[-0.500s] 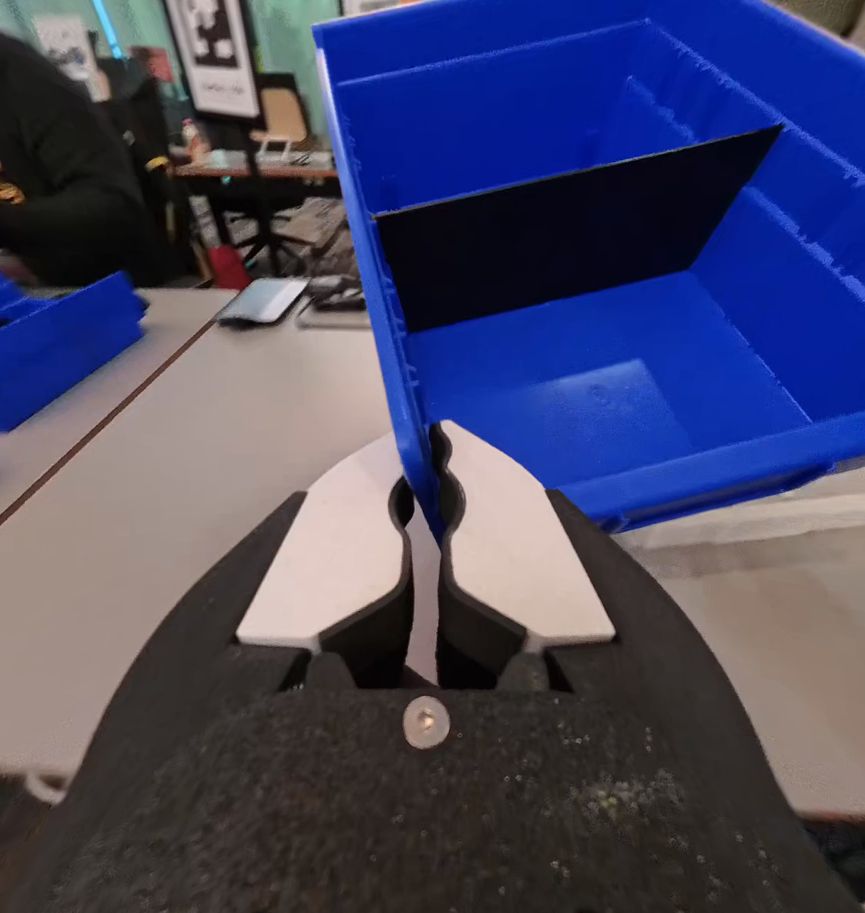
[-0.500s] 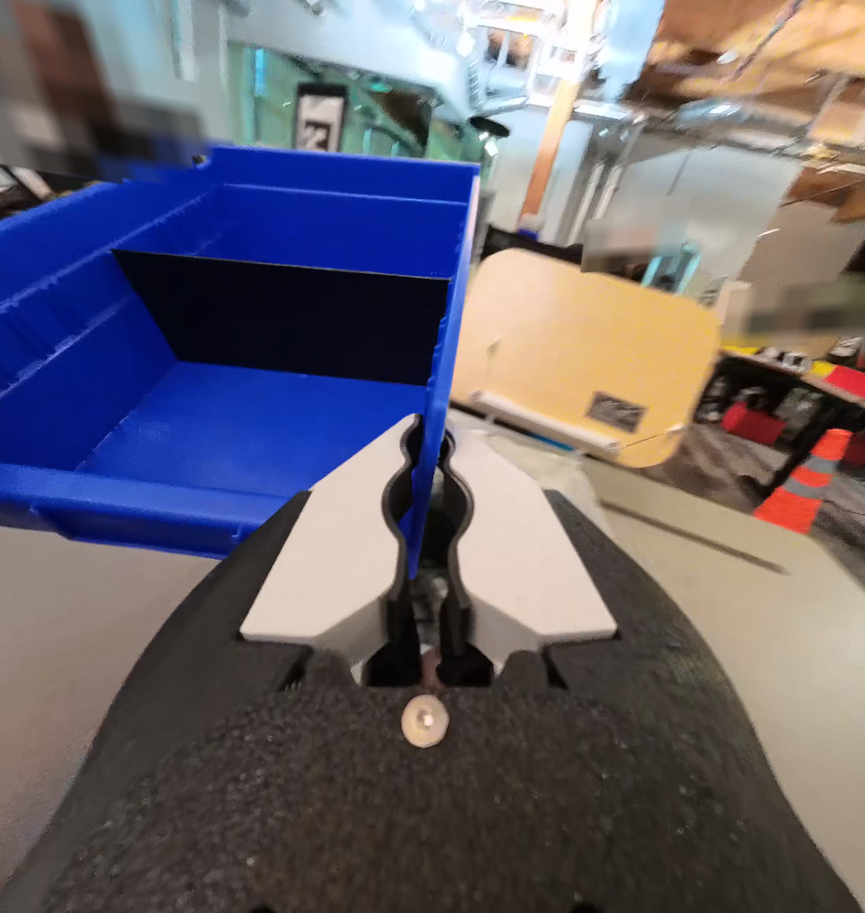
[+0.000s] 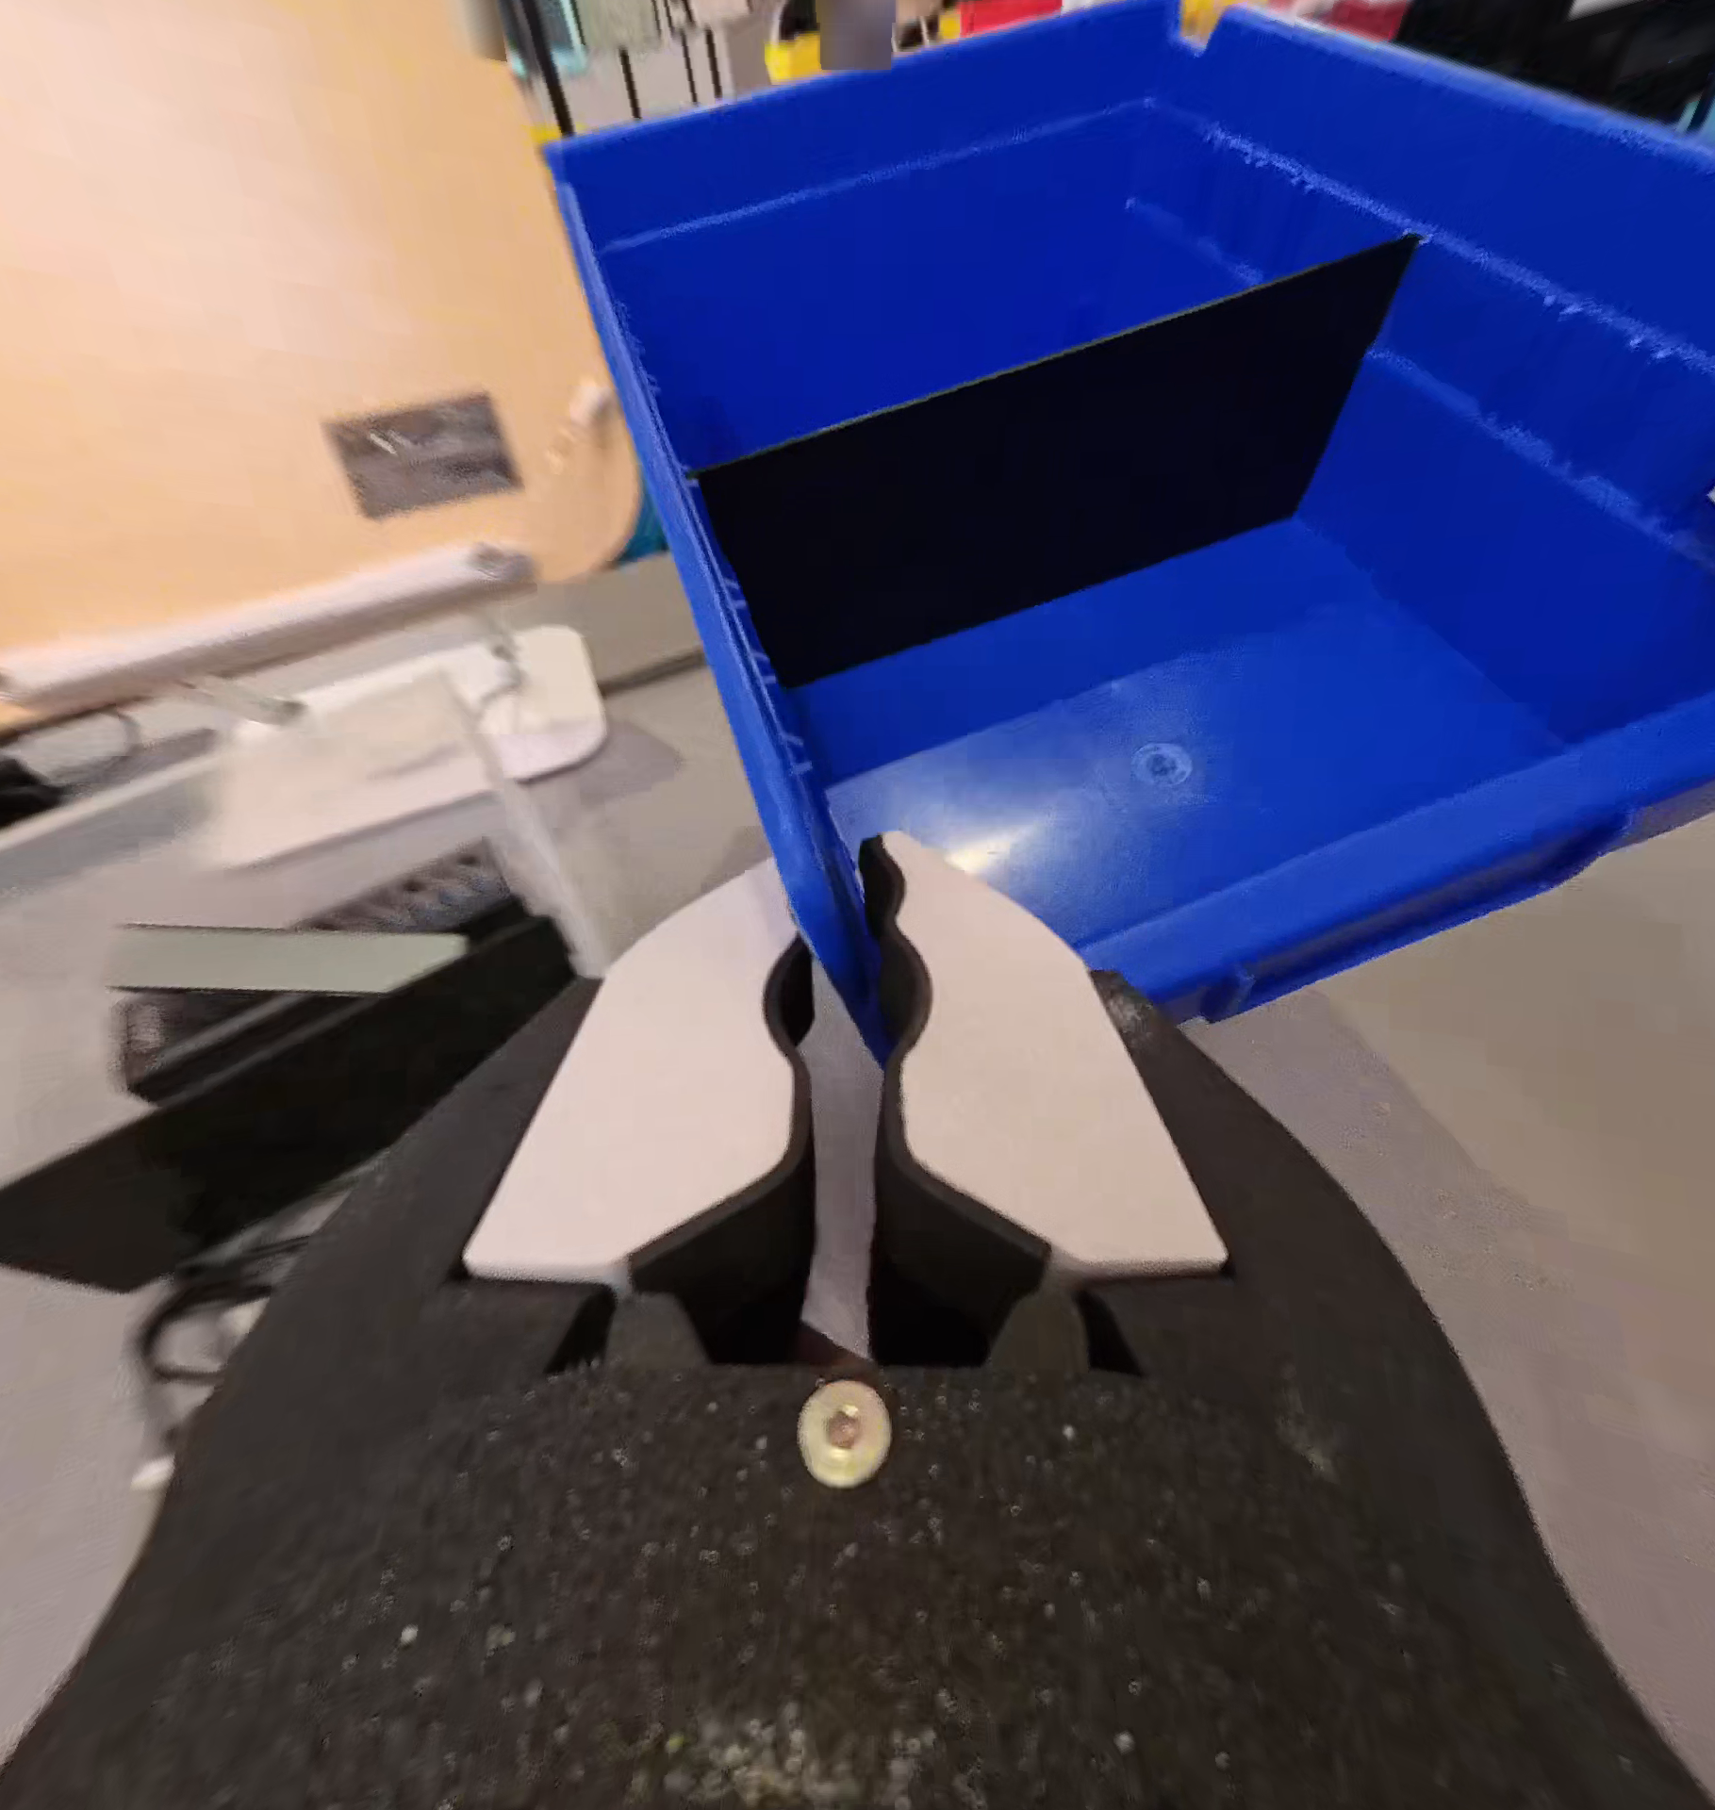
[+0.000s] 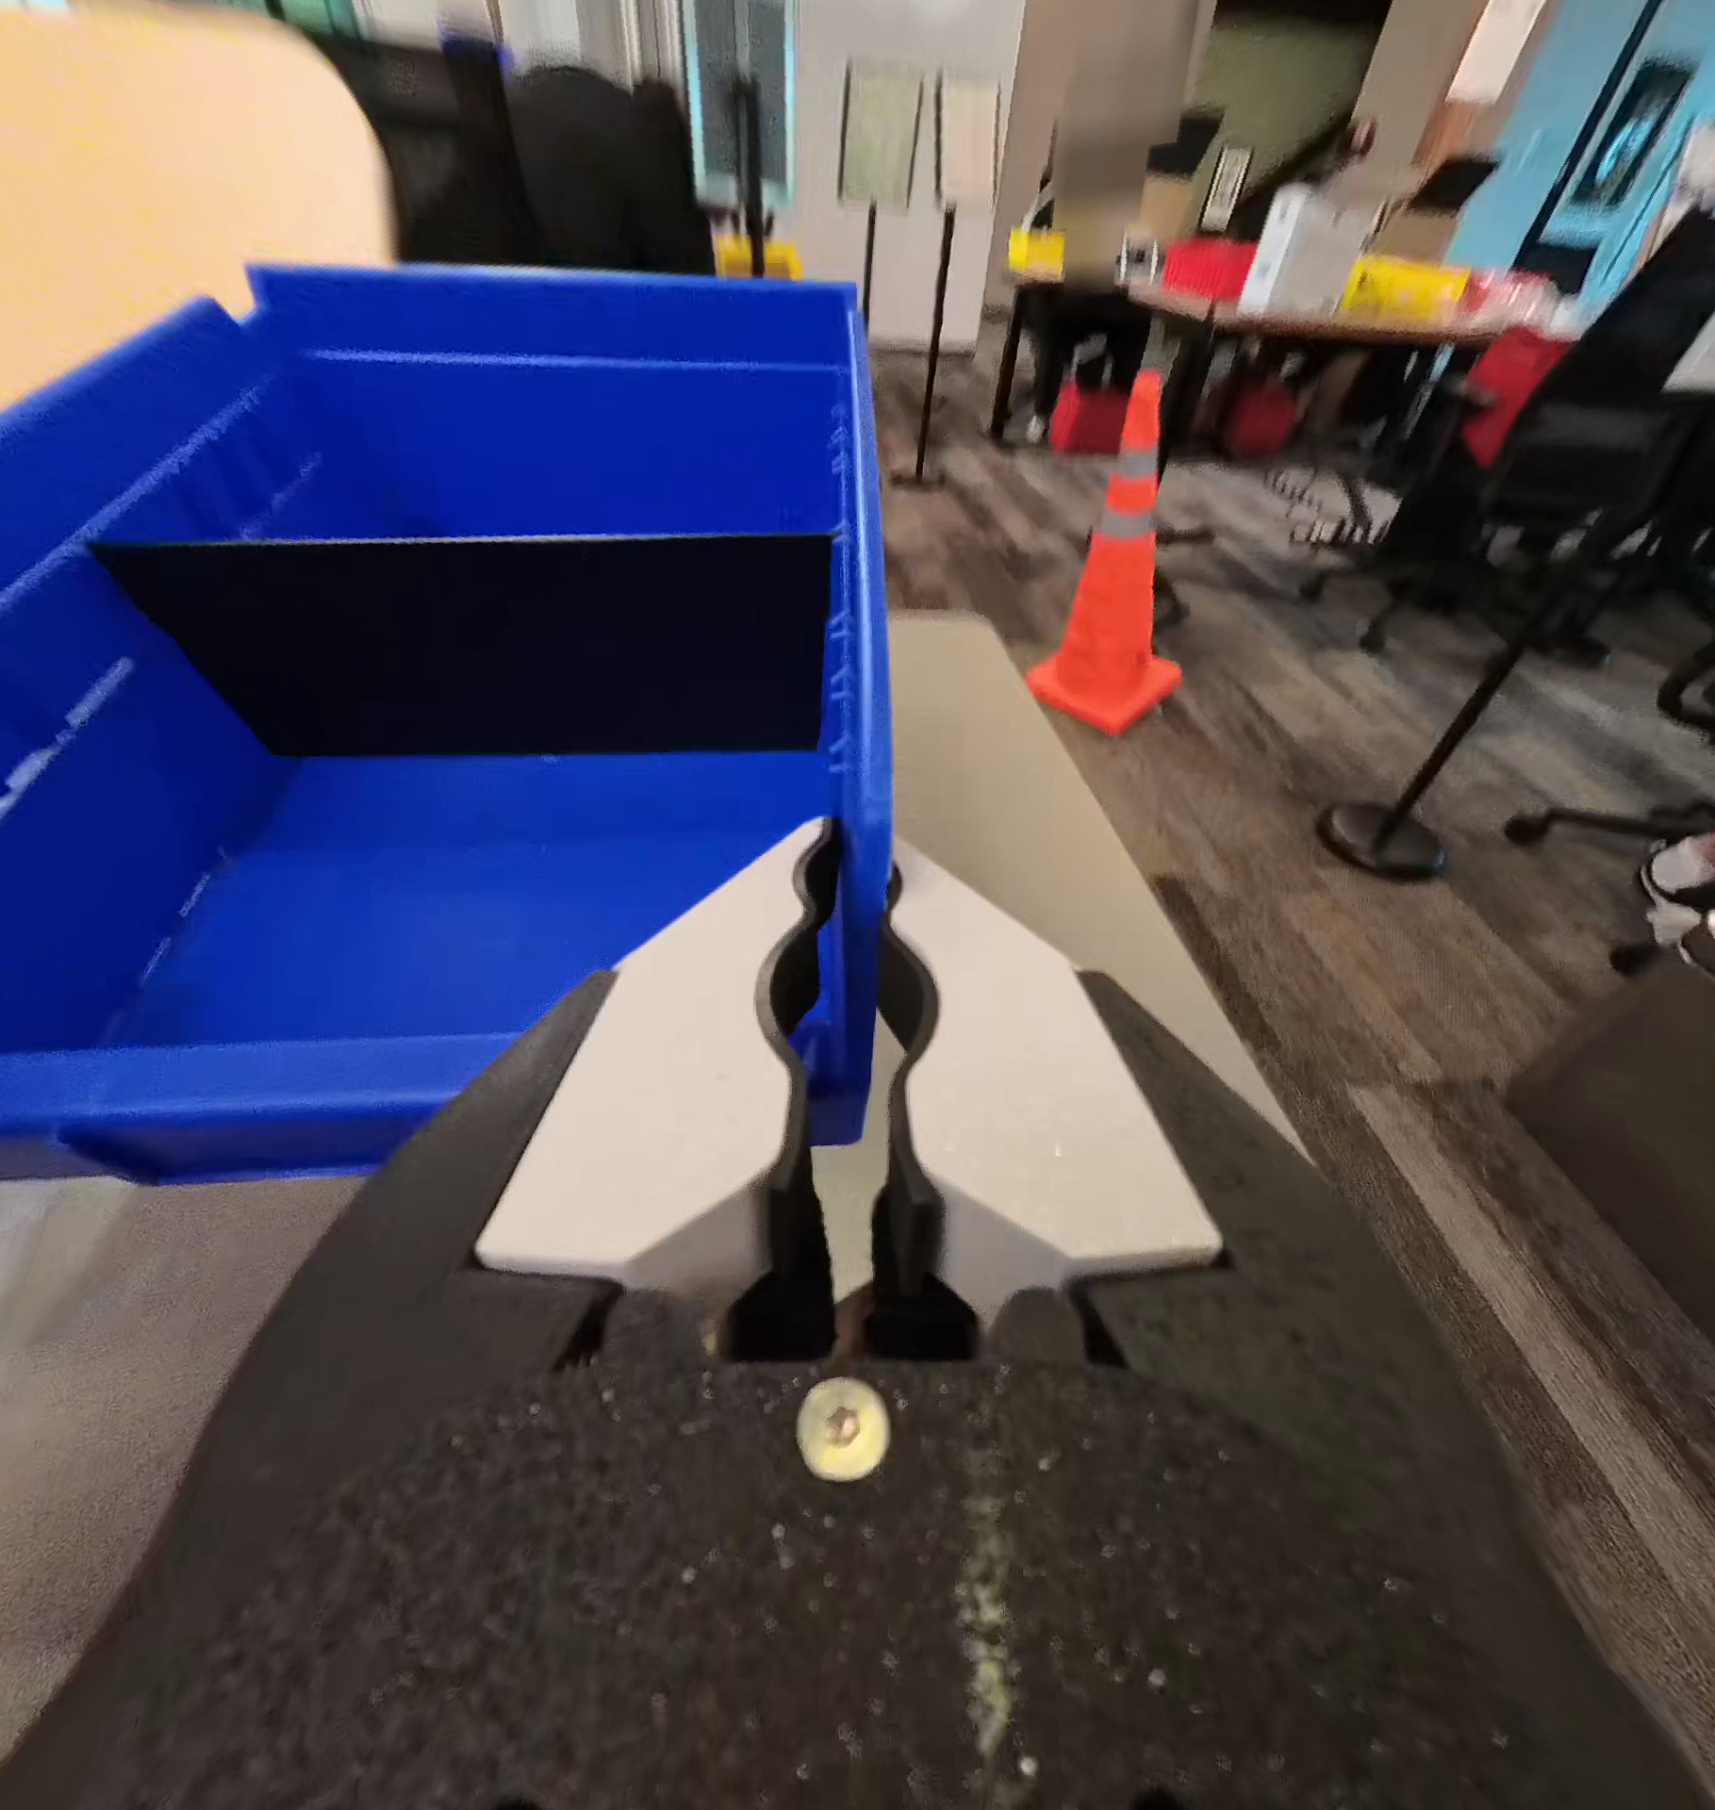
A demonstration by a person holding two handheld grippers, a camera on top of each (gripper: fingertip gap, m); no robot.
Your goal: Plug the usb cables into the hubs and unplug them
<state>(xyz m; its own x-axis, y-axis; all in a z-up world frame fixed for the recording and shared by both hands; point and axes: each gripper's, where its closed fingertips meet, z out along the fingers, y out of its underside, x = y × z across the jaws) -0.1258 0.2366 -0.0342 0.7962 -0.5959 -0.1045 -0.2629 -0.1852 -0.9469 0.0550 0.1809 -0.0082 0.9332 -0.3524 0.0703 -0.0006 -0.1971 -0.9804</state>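
Between both tongs [image 3: 848,916] [image 4: 858,881], blue bin [image 3: 1176,744] [image 4: 393,881] walls

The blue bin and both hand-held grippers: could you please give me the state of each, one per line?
Blue bin: lifted clear of the table, tilted, both visible compartments empty.
Black divider: upright, slotted across the bin.
Left hand-held gripper: shut on the bin's left side wall.
Right hand-held gripper: shut on the bin's right side wall.
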